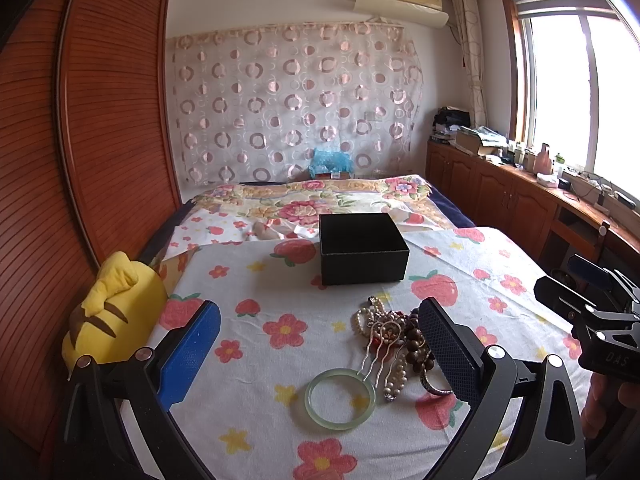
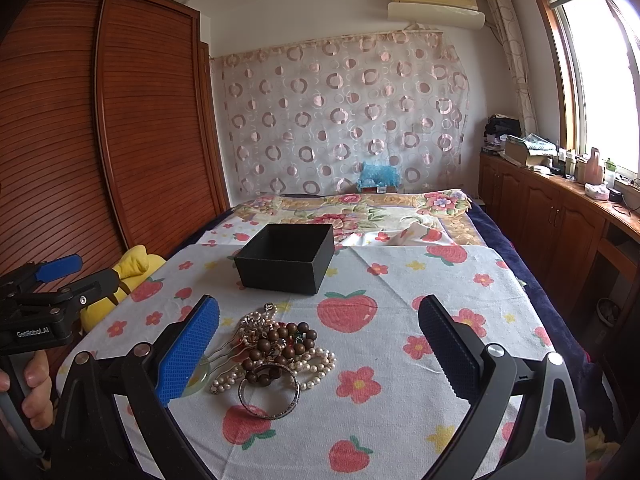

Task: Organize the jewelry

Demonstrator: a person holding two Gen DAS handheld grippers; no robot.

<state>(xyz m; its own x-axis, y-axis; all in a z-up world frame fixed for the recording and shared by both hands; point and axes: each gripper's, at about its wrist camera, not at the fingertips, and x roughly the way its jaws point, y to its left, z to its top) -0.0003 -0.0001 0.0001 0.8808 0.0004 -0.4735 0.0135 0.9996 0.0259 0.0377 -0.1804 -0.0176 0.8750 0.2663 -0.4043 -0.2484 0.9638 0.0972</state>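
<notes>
A heap of jewelry lies on the strawberry-print cloth: a pale green jade bangle (image 1: 340, 398), a metal hair comb (image 1: 382, 340), pearl strands (image 1: 394, 380), brown wooden beads (image 2: 276, 346) and a silver bangle (image 2: 269, 390). An open black box (image 1: 362, 248) stands behind the heap; it also shows in the right wrist view (image 2: 286, 258). My left gripper (image 1: 320, 344) is open, low over the cloth, with the jade bangle between its fingers. My right gripper (image 2: 318, 344) is open, with the heap between its fingers toward the blue left finger (image 2: 188, 352).
A yellow plush toy (image 1: 108, 312) lies at the table's left edge by a wooden wardrobe (image 1: 100, 120). A bed with a floral quilt (image 1: 312, 200) lies behind the table. Wooden cabinets (image 2: 560, 216) with clutter run under the window at right.
</notes>
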